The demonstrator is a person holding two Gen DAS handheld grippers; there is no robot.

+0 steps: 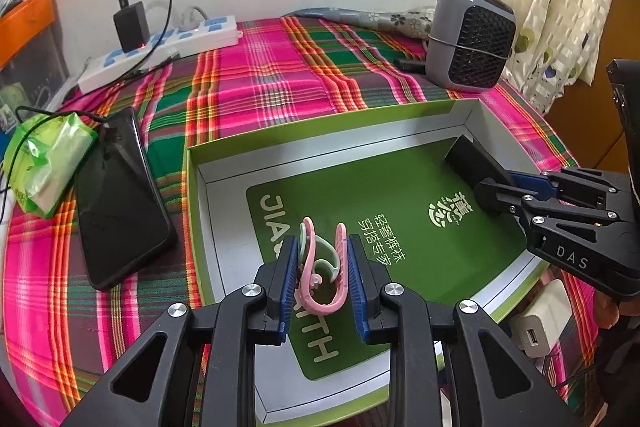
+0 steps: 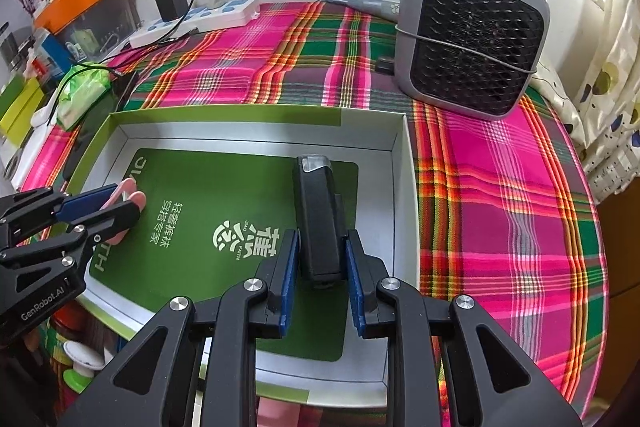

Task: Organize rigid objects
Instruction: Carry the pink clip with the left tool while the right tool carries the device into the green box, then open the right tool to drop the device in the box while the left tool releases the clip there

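Observation:
A shallow box (image 1: pixel 320 131) with a green rim, white walls and a printed green floor lies on the plaid cloth. My left gripper (image 1: pixel 322 267) is shut on a pink and mint plastic clip (image 1: pixel 320 267), held just above the box's near left part. In the right wrist view the left gripper (image 2: pixel 120 203) comes in from the left with the pink clip (image 2: pixel 128 193) showing. My right gripper (image 2: pixel 322 259) is shut on a black oblong device (image 2: pixel 318 211) whose far end rests in the box's (image 2: pixel 224 115) right corner. From the left wrist the right gripper (image 1: pixel 492 191) holds that device (image 1: pixel 468 159).
A black phone (image 1: pixel 120 195) and a green tissue pack (image 1: pixel 44 163) lie left of the box. A white power strip (image 1: pixel 160 47) with a black adapter sits at the back. A grey fan heater (image 2: pixel 472 39) stands at the back right. A white USB charger (image 1: pixel 540 323) lies by the box's near right corner.

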